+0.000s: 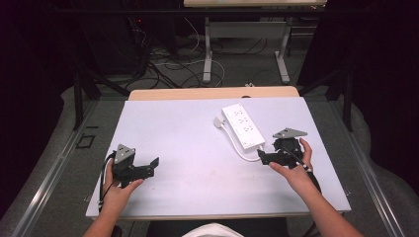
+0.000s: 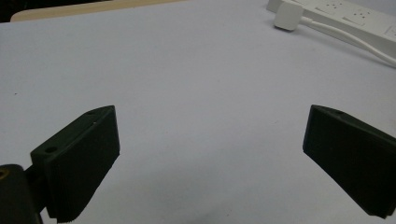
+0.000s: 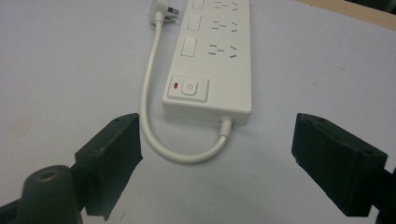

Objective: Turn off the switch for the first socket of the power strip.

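Observation:
A white power strip [image 1: 242, 126] lies on the pale table [image 1: 178, 133], right of centre, its short white cable [image 1: 240, 153] looping back to a plug [image 1: 219, 122] beside it. My right gripper [image 1: 262, 156] hovers just off the strip's near end, open. In the right gripper view the switch end of the strip [image 3: 212, 60] and the cable loop [image 3: 182, 156] lie just ahead of the wide-apart jaws, untouched; the gripper [image 3: 217, 120] holds nothing. My left gripper [image 1: 151, 167] rests at the table's front left, open over bare table [image 2: 212, 114]. The plug [image 2: 288, 17] shows far off.
A wooden strip [image 1: 197, 93] borders the table's far edge. Beyond it stand the legs of another table [image 1: 207, 49], with loose cables [image 1: 168, 66] on the floor. Metal rails run along both sides of the table.

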`<state>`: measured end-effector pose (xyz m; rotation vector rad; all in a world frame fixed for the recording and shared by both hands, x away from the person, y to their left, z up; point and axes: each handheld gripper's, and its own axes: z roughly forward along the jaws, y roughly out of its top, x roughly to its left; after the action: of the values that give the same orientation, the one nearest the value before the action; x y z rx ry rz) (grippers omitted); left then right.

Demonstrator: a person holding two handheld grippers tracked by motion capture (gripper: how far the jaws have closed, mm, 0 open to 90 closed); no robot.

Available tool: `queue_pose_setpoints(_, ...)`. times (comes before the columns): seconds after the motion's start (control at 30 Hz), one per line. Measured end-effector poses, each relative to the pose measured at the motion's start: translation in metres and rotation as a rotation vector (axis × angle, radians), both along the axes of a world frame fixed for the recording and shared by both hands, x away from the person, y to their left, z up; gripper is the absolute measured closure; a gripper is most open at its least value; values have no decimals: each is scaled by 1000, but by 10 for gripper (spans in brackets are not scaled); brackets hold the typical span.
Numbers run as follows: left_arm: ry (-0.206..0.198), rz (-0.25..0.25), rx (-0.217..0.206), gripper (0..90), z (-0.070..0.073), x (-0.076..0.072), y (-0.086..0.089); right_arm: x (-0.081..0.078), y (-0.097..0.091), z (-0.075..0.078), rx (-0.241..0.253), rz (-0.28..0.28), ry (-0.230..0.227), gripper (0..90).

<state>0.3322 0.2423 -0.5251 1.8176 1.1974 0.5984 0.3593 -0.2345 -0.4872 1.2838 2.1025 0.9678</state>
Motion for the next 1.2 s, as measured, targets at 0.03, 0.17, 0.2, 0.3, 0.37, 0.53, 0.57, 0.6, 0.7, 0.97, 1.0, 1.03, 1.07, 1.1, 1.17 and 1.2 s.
queue_pose_setpoints(0.03, -2, 1, 2, 39, 0, 0, 0, 2, 1, 1, -1, -1, 0, 157)
queue_pose_setpoints(0.17, 5, 8, 4, 46, -1, 1, 1, 7, 6, 5, -6, 10, 4, 162)
queue_pose_setpoints(0.2, 5, 6, 2, 48, -1, 1, 1, 8, 8, 6, -5, 10, 8, 164)
queue_pose_setpoints(0.3, 9, 12, -1, 53, -1, 1, 1, 12, 11, 10, -20, 30, 6, 170)
queue_pose_setpoints(0.37, 9, 12, -3, 56, -1, 1, 1, 14, 14, 12, -26, 35, 10, 175)
queue_pose_setpoints(0.53, 9, 12, -4, 61, -1, 1, 1, 20, 20, 20, -65, 55, 12, 192)
queue_pose_setpoints(0.57, 9, 12, -5, 62, -1, 1, 1, 21, 21, 22, -67, 63, 13, 193)
queue_pose_setpoints(0.6, 9, 12, -5, 63, -1, 1, 1, 22, 22, 24, -75, 64, 12, 193)
queue_pose_setpoints(0.7, 10, 12, -6, 65, -1, 1, 1, 25, 25, 28, -80, 76, 23, 195)
queue_pose_setpoints(0.97, 11, 11, -6, 70, -1, 1, 2, 34, 30, 34, -109, 90, 45, 200)
queue_pose_setpoints(1.0, 10, 12, -7, 70, -1, 1, 2, 35, 30, 34, -110, 94, 47, 200)
queue_pose_setpoints(1.03, 11, 11, -8, 71, -1, 1, 2, 37, 31, 35, -113, 93, 46, 200)
queue_pose_setpoints(1.07, 12, 12, -8, 71, -1, 1, 2, 38, 31, 35, -114, 95, 49, 200)
queue_pose_setpoints(1.1, 12, 12, -9, 72, -1, 1, 2, 39, 31, 36, -117, 93, 47, 201)
queue_pose_setpoints(1.17, 13, 12, -10, 73, -1, 1, 2, 41, 31, 38, -127, 96, 47, 202)
queue_pose_setpoints(1.2, 13, 13, -11, 74, -1, 1, 2, 43, 32, 39, -121, 94, 49, 204)
